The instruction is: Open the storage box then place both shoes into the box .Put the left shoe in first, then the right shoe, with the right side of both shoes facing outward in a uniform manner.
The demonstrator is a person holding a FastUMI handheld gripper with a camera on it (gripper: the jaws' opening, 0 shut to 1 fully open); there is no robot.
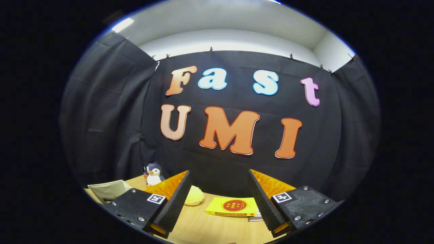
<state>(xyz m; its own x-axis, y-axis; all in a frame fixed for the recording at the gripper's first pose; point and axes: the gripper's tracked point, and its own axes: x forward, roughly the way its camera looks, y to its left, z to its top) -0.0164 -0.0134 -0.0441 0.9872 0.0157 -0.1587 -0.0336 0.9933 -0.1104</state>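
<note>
My claw [217, 203] stands wide open, holding nothing, above the wooden table [203, 227]; a yellow book [232, 206] lies just ahead between its fingers.

A recording booth set up indoors, not a lived-in home. Black cloth [112, 112] is clipped up as walls around a wooden desk [210, 227], with a plain white ceiling [230, 20] and a strip light [122, 24] above the cloth. On the desk, props sit like a staged scene: a toy penguin [154, 174] at the back, a yellow book [232, 206] nearer, the gripper [217, 200] with its fingers spread apart holding nothing.
</note>
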